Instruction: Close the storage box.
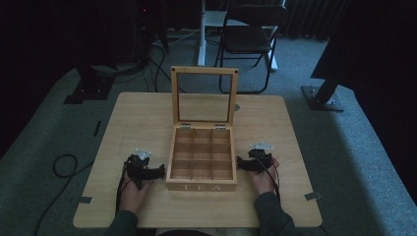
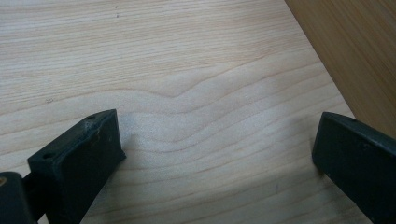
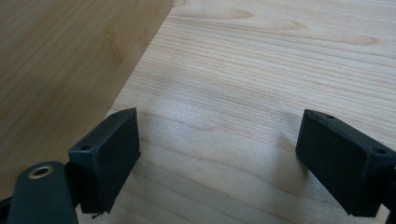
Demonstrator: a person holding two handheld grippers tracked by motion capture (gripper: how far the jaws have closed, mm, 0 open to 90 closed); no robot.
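A wooden tea box (image 1: 201, 157) marked TEA stands in the middle of the table (image 1: 147, 113), its glass-paned lid (image 1: 204, 96) upright and its several compartments bare. My left gripper (image 1: 158, 171) rests on the tabletop just left of the box, held by a hand. Its jaws stand wide apart over bare wood (image 2: 217, 140), with the box's side wall (image 2: 359, 51) at the right. My right gripper (image 1: 239, 162) lies just right of the box. It is open too, nothing between its jaws (image 3: 219, 144), and the box wall (image 3: 60, 65) fills the left of that view.
A small round thing (image 1: 237, 106) lies on the table right of the lid. Behind the table stand a black folding chair (image 1: 251, 34) and dark stand bases (image 1: 322, 96). Cables (image 1: 64, 164) trail on the grey carpet at left.
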